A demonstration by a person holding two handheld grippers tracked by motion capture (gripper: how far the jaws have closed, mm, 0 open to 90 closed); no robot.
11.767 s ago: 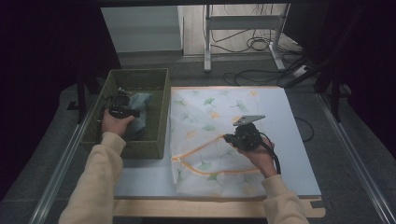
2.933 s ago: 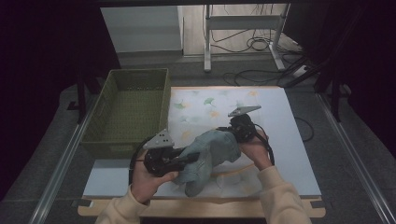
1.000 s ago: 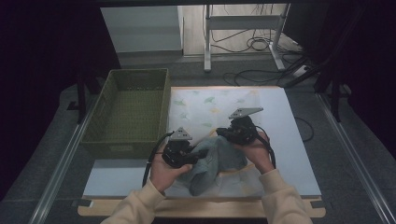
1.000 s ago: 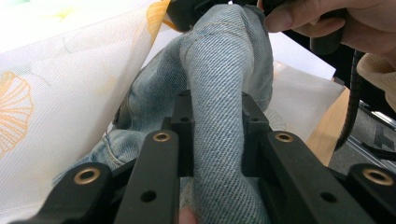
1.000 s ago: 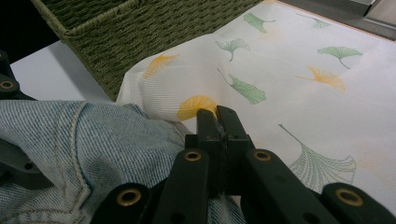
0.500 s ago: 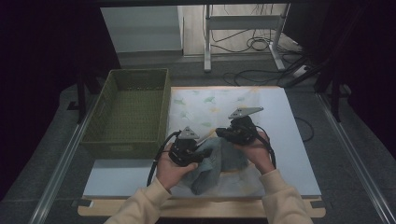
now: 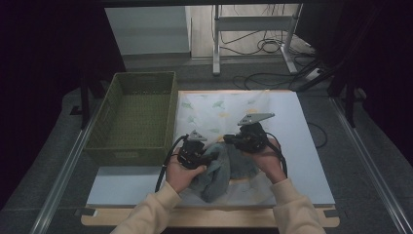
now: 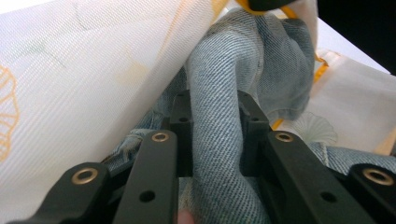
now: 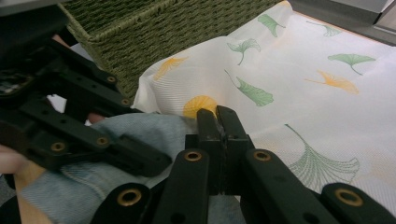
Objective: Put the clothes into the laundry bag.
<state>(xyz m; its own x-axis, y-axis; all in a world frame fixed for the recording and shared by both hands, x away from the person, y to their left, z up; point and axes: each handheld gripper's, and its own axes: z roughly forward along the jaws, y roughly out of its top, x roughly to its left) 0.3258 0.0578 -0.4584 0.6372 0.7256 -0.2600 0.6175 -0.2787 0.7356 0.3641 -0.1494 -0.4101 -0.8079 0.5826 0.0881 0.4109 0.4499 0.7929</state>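
A blue denim garment [image 7: 221,170] lies bunched on the front of a white leaf-printed mesh bag [image 7: 229,109]. My left gripper [image 7: 207,158] is shut on a thick fold of the denim [image 8: 219,140], its jaws [image 8: 212,107] pushed under the lifted bag fabric [image 8: 93,70]. My right gripper [image 7: 229,141] stands just right of it. Its jaws [image 9: 217,116] are pressed together on the bag's edge [image 9: 187,109], holding it up over the denim [image 9: 135,126]. Orange trim [image 8: 322,70] runs along the bag's opening.
A green woven basket [image 7: 134,117] stands to the left of the bag, close behind the left hand [image 9: 154,28]. The bag lies on a white board [image 7: 122,187]. Cables and a metal stand [image 7: 253,29] are on the floor beyond the table.
My left gripper has moved right and slightly down with the denim, closer to the right gripper. The right gripper has stayed in place.
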